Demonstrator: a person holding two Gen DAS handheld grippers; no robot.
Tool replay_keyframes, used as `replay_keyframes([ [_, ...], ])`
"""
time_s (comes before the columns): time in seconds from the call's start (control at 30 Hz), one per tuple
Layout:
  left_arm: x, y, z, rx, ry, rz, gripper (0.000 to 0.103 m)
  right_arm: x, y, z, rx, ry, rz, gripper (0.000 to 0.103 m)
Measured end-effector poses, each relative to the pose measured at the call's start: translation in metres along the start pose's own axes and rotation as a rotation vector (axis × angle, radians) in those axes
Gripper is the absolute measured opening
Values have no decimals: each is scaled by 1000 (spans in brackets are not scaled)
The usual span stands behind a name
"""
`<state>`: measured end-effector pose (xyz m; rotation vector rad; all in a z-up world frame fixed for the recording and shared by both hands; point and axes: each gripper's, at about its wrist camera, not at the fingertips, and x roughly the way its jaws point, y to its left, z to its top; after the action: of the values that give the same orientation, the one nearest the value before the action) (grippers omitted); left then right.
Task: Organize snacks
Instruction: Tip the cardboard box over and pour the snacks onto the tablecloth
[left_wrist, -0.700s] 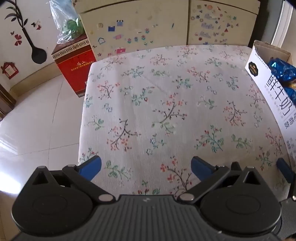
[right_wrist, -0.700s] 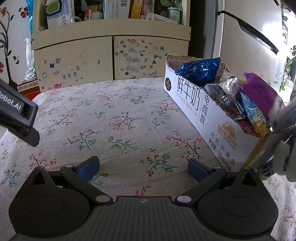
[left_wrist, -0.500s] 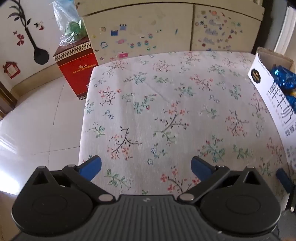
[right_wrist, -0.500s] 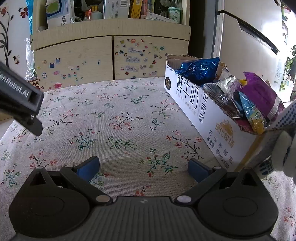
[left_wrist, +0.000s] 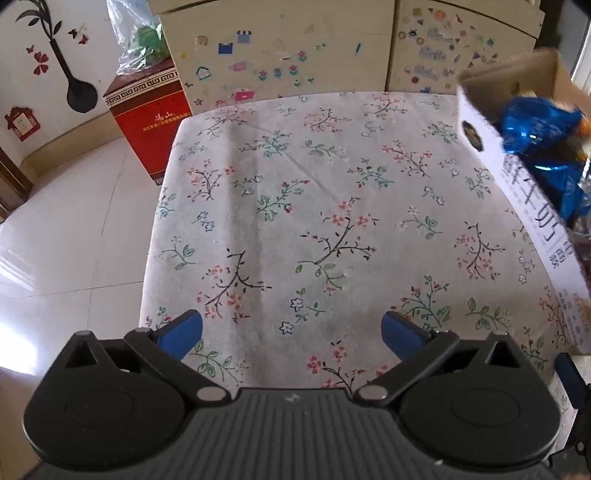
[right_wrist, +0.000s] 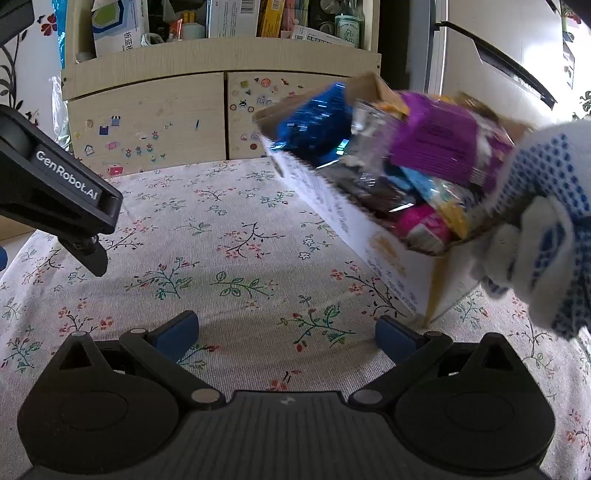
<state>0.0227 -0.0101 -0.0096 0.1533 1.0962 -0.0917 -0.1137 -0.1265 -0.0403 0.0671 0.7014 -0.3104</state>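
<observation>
I'm looking across a table draped in a floral tablecloth (left_wrist: 332, 192), with a pale wooden cabinet (right_wrist: 155, 122) covered in little stickers standing behind it and cluttered shelves on top. Off the table's left side, on the white tiled floor, a red box (left_wrist: 149, 118) is standing with a clear plastic bag (left_wrist: 136, 40) sitting on it.

My left gripper (left_wrist: 291, 332) is hanging over the near edge of the cloth, its blue fingertips (left_wrist: 181, 334) spread wide with only bare fabric between them. My right gripper (right_wrist: 284, 334) is doing the same a little further along, jaws standing wide apart and holding nothing.

The action is on the right. A white cardboard box (right_wrist: 354, 229) full of snacks is tilting up off the table, blurred with motion, its open top leaning toward the middle of the cloth. A hand in a white glove with blue dots (right_wrist: 546, 229) is gripping the near end of it. Inside I'm seeing a shiny blue bag (right_wrist: 314, 122) at the far end, a purple packet (right_wrist: 443, 144) behind it, and pink, yellow and silver wrappers jumbled below. In the left wrist view the same box is showing at the right edge, blue bag on top.

The left gripper's black body is reaching in from the left in the right wrist view.
</observation>
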Motion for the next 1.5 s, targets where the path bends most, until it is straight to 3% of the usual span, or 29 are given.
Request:
replay_keyframes([
  [0.8,15,-3,-4,22,11,10,102,1,0,-1,1,3,1,103],
  [1.5,6,11,-12,15,-41,-3,102,6,5,1,-1,4,0,103],
])
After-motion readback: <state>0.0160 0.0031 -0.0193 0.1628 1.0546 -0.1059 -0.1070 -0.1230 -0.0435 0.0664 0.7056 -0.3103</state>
